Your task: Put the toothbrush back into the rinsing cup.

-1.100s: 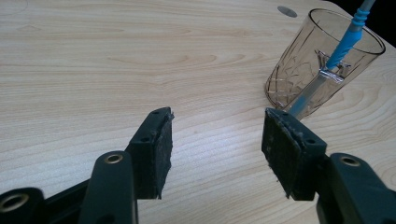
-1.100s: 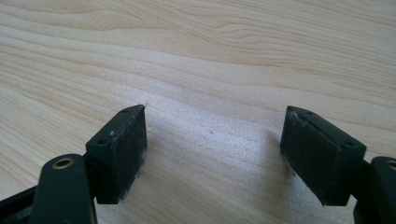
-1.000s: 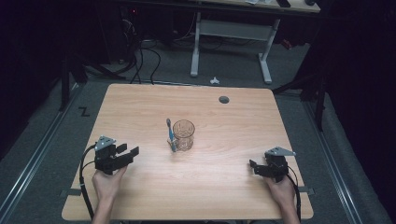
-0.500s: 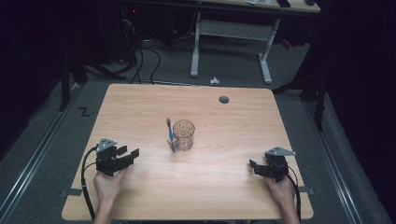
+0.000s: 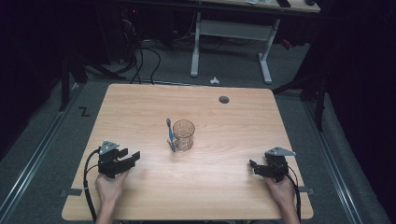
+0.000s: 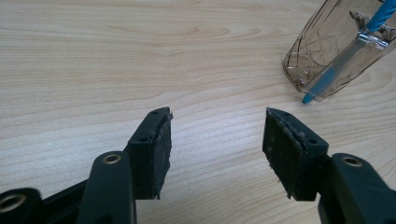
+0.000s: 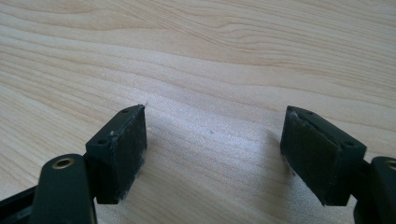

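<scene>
A clear glass cup (image 5: 183, 135) stands upright at the centre of the high view, and a blue toothbrush (image 5: 171, 136) lies on the table (image 5: 140, 107) just beside it on its left; whether the two touch cannot be told. The toothbrush's long axis runs nearly up and down the frame, one end pointing toward the far edge of the table, the other toward the person. In the left gripper view the cup (image 6: 334, 51) sits at the upper right with the toothbrush (image 6: 345, 56) seen through its wall. The left gripper (image 5: 130, 157), at the lower left of the high view, points toward the cup with its jaws apart and nothing between them, well short of both things. The right gripper (image 5: 255, 167), at the lower right, rests over bare wood, jaws likewise spread and empty. Judged from this, the work has not begun: nothing is grasped, and reaching, gripping and moving the toothbrush all remain.
</scene>
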The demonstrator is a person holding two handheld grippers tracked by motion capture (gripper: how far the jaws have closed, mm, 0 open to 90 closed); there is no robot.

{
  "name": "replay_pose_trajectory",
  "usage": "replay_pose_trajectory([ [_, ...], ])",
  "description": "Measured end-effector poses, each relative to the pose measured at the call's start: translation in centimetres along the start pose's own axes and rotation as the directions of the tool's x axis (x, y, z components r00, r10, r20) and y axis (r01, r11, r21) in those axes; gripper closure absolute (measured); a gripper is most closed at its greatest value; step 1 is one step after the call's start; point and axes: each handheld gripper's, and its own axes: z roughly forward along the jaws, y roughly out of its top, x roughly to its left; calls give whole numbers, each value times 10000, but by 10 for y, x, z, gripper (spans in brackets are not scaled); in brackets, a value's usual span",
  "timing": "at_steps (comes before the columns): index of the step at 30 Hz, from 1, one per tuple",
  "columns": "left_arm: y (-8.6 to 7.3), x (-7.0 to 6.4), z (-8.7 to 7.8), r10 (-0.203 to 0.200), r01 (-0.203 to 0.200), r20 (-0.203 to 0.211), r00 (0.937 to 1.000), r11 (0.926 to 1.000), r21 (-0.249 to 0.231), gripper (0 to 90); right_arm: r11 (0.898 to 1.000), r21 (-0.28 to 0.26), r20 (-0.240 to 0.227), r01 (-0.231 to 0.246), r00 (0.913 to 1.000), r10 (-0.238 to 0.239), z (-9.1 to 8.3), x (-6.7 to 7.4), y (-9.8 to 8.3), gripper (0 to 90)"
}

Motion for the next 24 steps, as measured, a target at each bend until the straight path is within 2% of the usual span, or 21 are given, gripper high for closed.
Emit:
replay_pose_trajectory([
  [8, -5, -2, 6, 98, -96, -141, 9999, 9998, 179, 425, 10000, -1, 2, -3, 10000, 3, 0, 0, 0, 229],
  [12, -8, -5, 11, 239, -230, -269, 9994, 9991, 352, 425, 10000, -1, 1, 0, 10000, 0, 0, 0, 0, 229],
  [24, -13, -10, 21, 572, -543, -607, 9965, 9973, 484, 421, 10000, -2, 7, -3, 10000, 3, 0, 0, 0, 229],
])
